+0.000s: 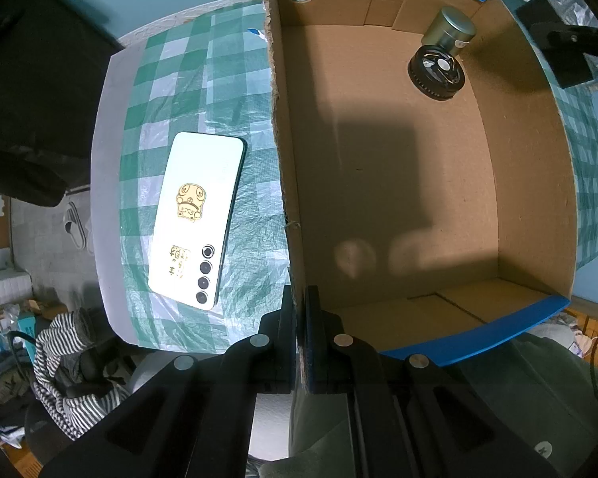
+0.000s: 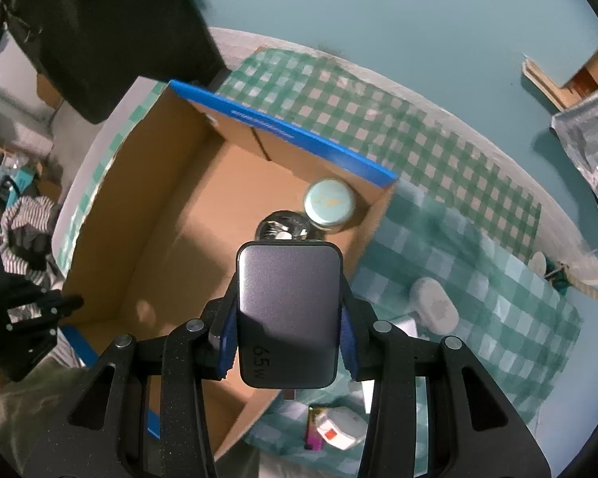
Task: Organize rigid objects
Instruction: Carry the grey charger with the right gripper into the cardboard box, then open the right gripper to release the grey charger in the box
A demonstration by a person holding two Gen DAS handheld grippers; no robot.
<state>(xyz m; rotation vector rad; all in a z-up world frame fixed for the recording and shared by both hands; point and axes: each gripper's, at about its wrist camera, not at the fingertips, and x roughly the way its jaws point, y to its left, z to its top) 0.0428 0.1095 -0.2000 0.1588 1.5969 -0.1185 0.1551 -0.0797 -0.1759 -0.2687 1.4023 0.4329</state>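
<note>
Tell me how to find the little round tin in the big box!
Look in the open cardboard box on the green checked cloth. In one corner, two round things touch. The tin stands upright with a pale blue lid, nearest the corner; its neighbour, the black disc, is flat and dark.

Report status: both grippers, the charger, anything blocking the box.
Left gripper shut on cardboard box wall. Right gripper shut on grey charger, over the box. Tin and black round item in far corner; rest clear.
</note>
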